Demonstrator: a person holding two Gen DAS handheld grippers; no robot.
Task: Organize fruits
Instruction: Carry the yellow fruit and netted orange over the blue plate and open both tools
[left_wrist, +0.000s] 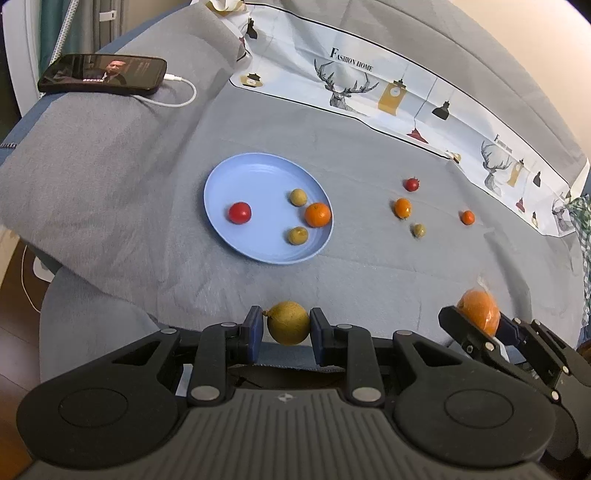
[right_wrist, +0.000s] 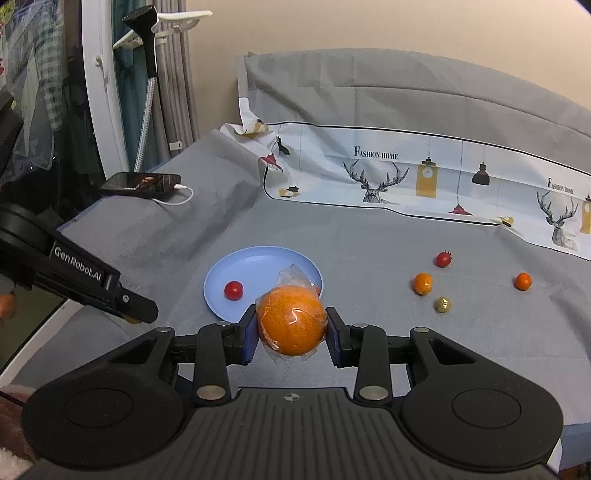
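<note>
phone (left_wrist: 101, 74): on grey cloth (left_wrist: 110, 177), screen lit | white cable (left_wrist: 177, 96): plugged into phone, looping beside it | printed deer sheet (left_wrist: 369, 85): well beyond phone | garment steamer (right_wrist: 147, 74): behind phone

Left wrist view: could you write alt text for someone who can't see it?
The left gripper holds a round yellow-green fruit between its fingers above a grey cloth. Beyond lies a light blue round plate with four small fruits; the right gripper holds a plastic-wrapped orange.
</note>
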